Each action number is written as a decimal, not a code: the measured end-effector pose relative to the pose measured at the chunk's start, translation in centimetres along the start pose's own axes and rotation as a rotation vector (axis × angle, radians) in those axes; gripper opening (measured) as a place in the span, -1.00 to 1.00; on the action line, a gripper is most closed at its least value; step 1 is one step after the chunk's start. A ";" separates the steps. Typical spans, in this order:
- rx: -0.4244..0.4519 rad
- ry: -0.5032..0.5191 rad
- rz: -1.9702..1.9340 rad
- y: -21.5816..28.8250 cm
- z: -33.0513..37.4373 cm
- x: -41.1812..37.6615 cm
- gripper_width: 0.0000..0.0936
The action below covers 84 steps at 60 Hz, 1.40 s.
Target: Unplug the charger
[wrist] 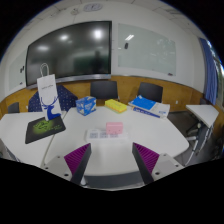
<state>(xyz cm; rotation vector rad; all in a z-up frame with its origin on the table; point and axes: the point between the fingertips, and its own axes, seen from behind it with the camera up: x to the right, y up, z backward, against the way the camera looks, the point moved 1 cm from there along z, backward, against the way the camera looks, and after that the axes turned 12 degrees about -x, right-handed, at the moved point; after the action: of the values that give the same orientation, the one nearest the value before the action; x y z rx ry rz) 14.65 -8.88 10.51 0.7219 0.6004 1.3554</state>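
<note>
My gripper (112, 160) is open, its two fingers with purple pads (146, 157) spread wide above the near part of a white table (60, 140). Nothing is between the fingers. No charger or plug can be made out in this view. A small white and pink box (106, 131) lies on the table just ahead of the fingers.
On the table beyond lie a green mat (45, 126), a white standing card with a deer picture (46, 96), a blue box (85, 104), a yellow object (117, 105) and a blue-white box (147, 106). Chairs, a dark screen (68, 52) and a whiteboard (150, 48) stand behind.
</note>
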 end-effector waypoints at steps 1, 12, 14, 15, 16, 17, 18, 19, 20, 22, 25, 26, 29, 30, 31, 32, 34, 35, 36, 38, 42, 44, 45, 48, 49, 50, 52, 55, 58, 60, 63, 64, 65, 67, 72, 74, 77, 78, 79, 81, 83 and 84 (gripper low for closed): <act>0.012 0.002 0.004 0.3 -0.4 0.2 0.85; 0.099 0.053 0.040 3.3 -6.0 0.4 0.82; 0.108 0.056 0.049 3.7 -7.3 0.3 0.83; 0.110 0.055 0.055 3.9 -7.9 0.4 0.83; 0.111 0.052 0.060 4.0 -8.5 0.4 0.82; 0.111 0.050 0.065 4.1 -9.2 0.5 0.83; 0.112 0.053 0.069 4.2 -9.7 0.7 0.83; 0.110 0.053 0.071 4.3 -10.3 0.6 0.83; 0.109 0.056 0.072 4.4 -11.0 0.5 0.83; 0.107 0.062 0.074 4.6 -12.2 0.5 0.83; 0.105 0.064 0.072 4.9 -13.8 0.5 0.83; 0.103 0.065 0.070 5.0 -14.4 0.4 0.83; 0.100 0.068 0.068 5.2 -15.8 0.6 0.84; 0.098 0.071 0.067 5.3 -16.2 0.6 0.84; 0.098 0.074 0.066 5.4 -16.6 0.5 0.84; 0.099 0.078 0.066 5.5 -17.0 0.4 0.84; 0.100 0.078 0.067 5.7 -17.7 0.4 0.84; 0.099 0.078 0.068 5.7 -18.0 0.5 0.84; 0.098 0.077 0.068 5.8 -18.3 0.4 0.84; 0.098 0.082 0.063 6.0 -18.6 0.3 0.83; 0.091 0.101 0.041 6.0 -19.2 -0.3 0.55; 0.094 0.073 0.040 6.2 -19.5 0.4 0.28; 0.095 0.072 0.045 6.3 -19.5 0.4 0.24; 0.086 0.070 0.054 6.2 -19.7 0.2 0.08; 0.083 0.068 0.064 6.2 -19.7 0.2 0.02; 0.083 0.069 0.074 6.3 -19.7 0.2 -0.02; 0.079 0.074 0.080 6.4 -19.6 0.2 -0.10; 0.100 0.093 0.050 7.5 -18.6 0.5 -0.16; 0.175 0.104 0.027 10.8 -16.5 1.0 -0.16; 0.203 0.106 0.011 12.9 -15.2 1.7 -0.17; 0.197 0.089 -0.020 15.2 -13.7 3.3 -0.16; 0.195 0.084 -0.029 15.8 -13.3 4.0 -0.17; 0.188 0.078 -0.033 16.1 -13.0 4.8 -0.17; 0.158 0.061 -0.033 16.5 -12.7 6.5 -0.16; 0.064 0.031 -0.054 15.6 -13.8 11.0 -0.13; 0.013 0.019 -0.040 14.5 -14.5 12.6 -0.08; -0.034 -0.018 -0.016 12.6 -16.1 15.2 -0.08; -0.052 -0.029 -0.006 12.0 -16.6 15.9 -0.08; -0.071 -0.035 0.002 11.3 -17.1 16.4 -0.06; -0.115 -0.031 0.011 9.8 -18.3 17.1 -0.04; -0.160 -0.016 0.013 8.2 -19.4 17.4 -0.02; -0.179 -0.010 0.015 7.5 -19.9 17.5 0.00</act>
<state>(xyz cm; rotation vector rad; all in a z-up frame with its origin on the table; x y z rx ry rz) -2.97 11.21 3.70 0.5885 0.4593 1.3988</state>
